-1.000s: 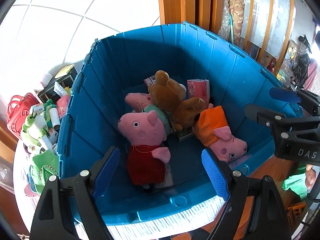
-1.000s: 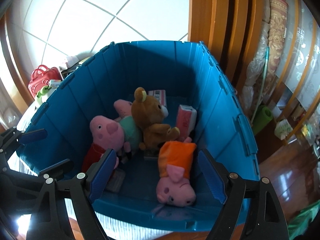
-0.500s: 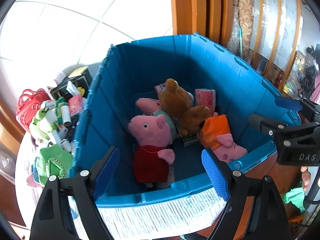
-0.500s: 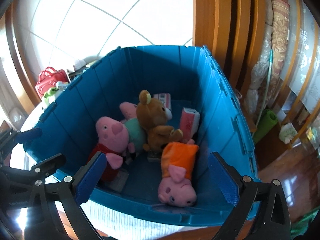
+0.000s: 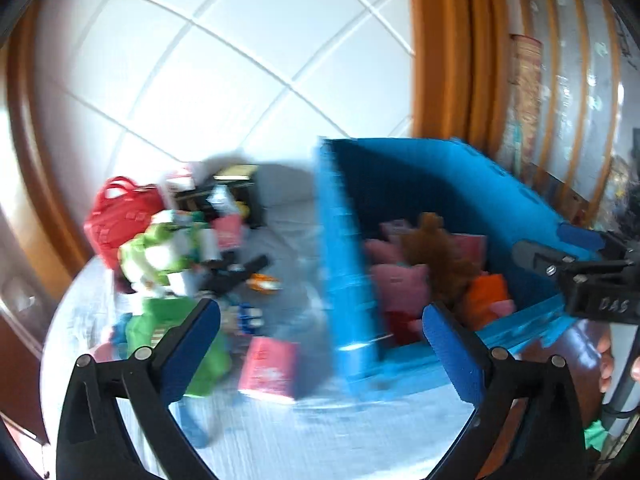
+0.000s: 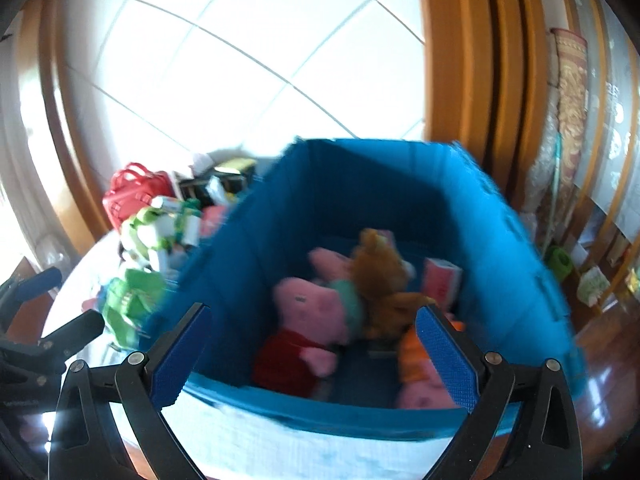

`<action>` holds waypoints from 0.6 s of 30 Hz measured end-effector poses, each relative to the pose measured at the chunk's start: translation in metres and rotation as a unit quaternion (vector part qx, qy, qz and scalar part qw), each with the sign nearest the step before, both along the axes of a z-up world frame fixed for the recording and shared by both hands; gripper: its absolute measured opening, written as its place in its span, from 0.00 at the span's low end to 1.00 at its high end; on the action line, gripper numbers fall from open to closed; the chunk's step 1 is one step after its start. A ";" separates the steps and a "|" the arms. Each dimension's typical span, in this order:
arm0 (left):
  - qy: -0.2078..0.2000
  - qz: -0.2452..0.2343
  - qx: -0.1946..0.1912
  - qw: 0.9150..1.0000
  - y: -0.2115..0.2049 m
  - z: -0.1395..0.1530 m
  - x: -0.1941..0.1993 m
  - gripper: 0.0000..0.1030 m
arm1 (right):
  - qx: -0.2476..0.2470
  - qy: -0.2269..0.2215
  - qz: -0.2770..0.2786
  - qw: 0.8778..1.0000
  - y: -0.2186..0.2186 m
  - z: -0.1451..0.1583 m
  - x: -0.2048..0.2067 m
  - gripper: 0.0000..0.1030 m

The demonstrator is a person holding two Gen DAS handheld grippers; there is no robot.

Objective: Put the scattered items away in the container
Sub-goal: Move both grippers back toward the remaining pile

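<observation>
White cloth (image 5: 360,440) blurry; plush-filled blue bin (image 6: 400,168); both grippers' fingers spread, seemingly empty.

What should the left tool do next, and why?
Probably ease down toward the pink pack in front of it. The left tool is open and empty, that pack lies nearest on the table outside the blue bin, and the plush toys are already inside.

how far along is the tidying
Partly done. The blue plastic crate already holds plush toys, including a brown teddy bear. Left gripper and right gripper are open and empty. The red basket and pink packet remain outside.
</observation>
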State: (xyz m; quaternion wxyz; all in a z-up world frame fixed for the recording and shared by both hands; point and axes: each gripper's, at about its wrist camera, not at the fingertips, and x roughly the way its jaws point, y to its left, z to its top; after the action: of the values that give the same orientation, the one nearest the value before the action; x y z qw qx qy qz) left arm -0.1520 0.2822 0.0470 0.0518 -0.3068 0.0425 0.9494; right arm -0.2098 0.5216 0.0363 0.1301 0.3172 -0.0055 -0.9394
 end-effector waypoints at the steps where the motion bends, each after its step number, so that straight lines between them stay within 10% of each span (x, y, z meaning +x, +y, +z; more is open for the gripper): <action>1: 0.001 0.010 0.002 1.000 -0.020 -0.001 0.004 1.00 | -0.004 0.006 0.005 1.000 -0.016 0.002 0.004 1.00; 18: -0.021 0.219 0.031 0.975 -0.292 -0.078 0.017 1.00 | -0.006 0.028 0.117 0.993 -0.251 -0.055 0.022 1.00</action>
State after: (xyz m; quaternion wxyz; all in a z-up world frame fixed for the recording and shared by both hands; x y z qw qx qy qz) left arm -0.1350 -0.0096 -0.0311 -0.1467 -0.3270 -0.0561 0.9319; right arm -0.1880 0.2703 -0.0185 0.2412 0.2885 0.0296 -0.9261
